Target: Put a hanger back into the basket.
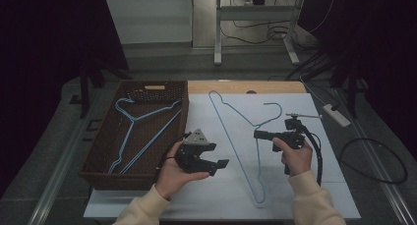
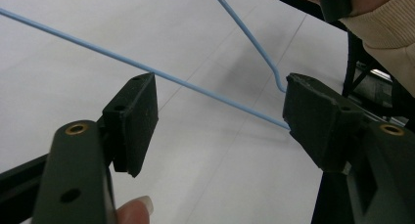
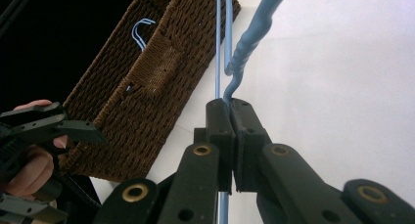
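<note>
White surface (image 1: pixel 314 185) carries brown basket (image 1: pixel 101 163) at left, blue hanger (image 1: pixel 236 151) lying mid-surface. Right gripper (image 1: pixel 257 134) fingers clenched on hanger neck. Left gripper (image 1: pixel 222 166) fingers released, spread, near hanger's long wire.

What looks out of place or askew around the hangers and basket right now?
Nothing is damaged or spilled. The blue hanger lies on the white table, outside the brown basket that holds another hanger. The right gripper pinches it near the twisted neck; the left gripper is open.
</note>
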`<state>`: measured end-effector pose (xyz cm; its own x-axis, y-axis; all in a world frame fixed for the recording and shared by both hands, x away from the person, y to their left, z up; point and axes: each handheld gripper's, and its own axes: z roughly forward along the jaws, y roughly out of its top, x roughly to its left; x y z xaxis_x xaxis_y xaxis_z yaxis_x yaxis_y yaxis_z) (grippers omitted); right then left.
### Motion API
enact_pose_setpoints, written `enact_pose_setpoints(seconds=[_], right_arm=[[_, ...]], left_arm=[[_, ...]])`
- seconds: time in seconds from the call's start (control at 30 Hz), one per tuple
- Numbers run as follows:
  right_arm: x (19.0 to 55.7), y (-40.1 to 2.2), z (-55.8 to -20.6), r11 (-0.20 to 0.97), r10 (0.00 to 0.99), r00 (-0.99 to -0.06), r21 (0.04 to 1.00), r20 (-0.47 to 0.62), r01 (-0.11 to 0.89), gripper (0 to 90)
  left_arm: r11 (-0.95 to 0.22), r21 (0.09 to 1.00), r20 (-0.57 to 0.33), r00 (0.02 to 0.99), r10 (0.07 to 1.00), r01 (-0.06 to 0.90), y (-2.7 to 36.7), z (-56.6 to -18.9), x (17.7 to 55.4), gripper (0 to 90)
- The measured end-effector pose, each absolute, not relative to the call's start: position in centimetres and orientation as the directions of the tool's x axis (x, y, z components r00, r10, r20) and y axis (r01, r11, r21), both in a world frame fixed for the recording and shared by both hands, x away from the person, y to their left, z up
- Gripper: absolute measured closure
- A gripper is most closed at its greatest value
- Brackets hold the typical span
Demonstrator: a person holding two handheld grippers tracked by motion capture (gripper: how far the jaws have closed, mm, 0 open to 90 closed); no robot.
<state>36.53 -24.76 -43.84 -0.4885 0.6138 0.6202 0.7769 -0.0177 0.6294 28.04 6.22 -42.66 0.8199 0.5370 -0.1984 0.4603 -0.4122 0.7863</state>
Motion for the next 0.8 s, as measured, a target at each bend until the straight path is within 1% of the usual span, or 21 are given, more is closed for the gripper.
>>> enact_pose_setpoints(seconds=[0.2, 0.47, 0.6, 0.8], right_arm=[[36.3, -24.3, -43.7, -0.021, 0.612, -0.498, 0.642, 0.614, 0.767, 88.3], [36.1, -23.9, -43.4, -0.036, 0.617, -0.498, 0.654, 0.609, 0.756, 88.3], [36.0, -23.6, -43.4, -0.042, 0.614, -0.500, 0.658, 0.611, 0.752, 88.4], [35.9, -23.2, -43.2, -0.053, 0.614, -0.502, 0.666, 0.609, 0.744, 88.4]], left_arm=[[-0.423, 0.779, -0.207, 0.826, 0.525, 0.464, 4.5, -43.0, 28.6, 30.5], [-0.407, 0.764, -0.247, 0.810, 0.533, 0.501, 2.5, -43.9, 29.7, 30.7], [-0.400, 0.757, -0.275, 0.808, 0.522, 0.516, 1.3, -44.2, 30.3, 30.8], [-0.393, 0.750, -0.284, 0.796, 0.535, 0.532, -0.1, -44.5, 31.2, 31.0]])
